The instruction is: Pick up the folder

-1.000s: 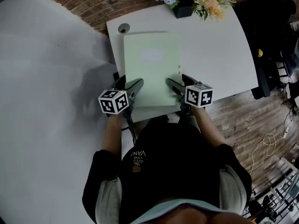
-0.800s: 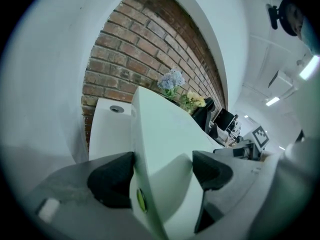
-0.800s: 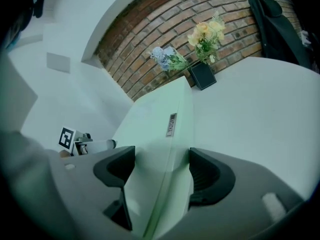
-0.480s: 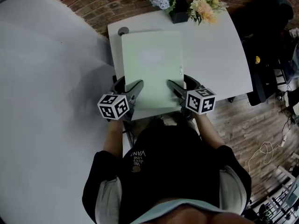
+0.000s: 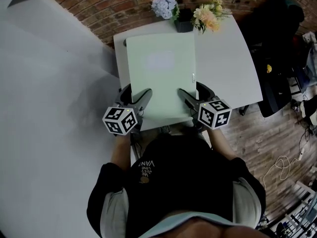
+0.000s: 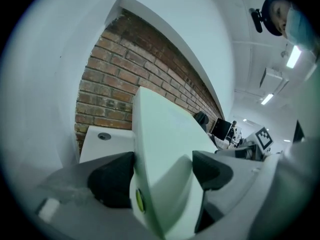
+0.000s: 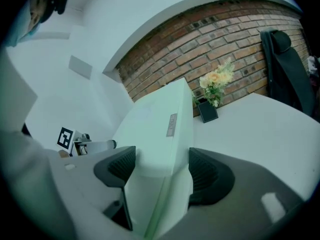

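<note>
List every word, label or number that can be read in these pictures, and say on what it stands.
"VAN": print on the person's black shirt, seen upside down; the smaller lines beside it are too small to read.
Small tag on the green folder: too blurred to read.
Pale label on the folder's cover: no legible text.

Right gripper (image 7: 161, 176) clamps the pale green folder (image 7: 157, 134).
</note>
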Available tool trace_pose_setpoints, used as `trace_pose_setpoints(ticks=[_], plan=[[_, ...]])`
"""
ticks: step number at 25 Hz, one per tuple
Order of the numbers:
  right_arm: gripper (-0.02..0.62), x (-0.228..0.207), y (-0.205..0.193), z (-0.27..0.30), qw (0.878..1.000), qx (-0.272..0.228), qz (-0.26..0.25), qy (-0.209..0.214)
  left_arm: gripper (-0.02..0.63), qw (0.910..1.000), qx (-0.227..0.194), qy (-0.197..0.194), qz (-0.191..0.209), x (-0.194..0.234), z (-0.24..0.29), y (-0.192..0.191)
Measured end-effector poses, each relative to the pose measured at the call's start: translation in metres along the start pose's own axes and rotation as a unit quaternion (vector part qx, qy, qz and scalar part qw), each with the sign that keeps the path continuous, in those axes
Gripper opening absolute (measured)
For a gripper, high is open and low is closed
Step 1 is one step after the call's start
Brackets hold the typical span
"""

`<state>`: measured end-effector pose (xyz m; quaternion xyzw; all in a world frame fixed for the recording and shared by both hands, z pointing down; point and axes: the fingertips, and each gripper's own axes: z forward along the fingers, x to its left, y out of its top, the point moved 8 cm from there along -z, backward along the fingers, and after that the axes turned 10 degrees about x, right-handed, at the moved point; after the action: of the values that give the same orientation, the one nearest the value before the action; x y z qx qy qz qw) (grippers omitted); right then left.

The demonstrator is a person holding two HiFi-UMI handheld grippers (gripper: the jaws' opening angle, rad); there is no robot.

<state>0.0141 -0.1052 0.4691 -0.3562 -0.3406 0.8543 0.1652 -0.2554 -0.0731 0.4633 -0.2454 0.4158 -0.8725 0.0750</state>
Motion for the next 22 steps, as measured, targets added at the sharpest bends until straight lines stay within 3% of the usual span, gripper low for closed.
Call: trace_pose_setpoints(ticks=[22], plan=[[0.322,-0.01,0.048,-0.064,0.996,-0.063,-0.06,0.006,0.374,0.9969,-0.073,0.008,0.027,-0.065,-0.003,0.042]])
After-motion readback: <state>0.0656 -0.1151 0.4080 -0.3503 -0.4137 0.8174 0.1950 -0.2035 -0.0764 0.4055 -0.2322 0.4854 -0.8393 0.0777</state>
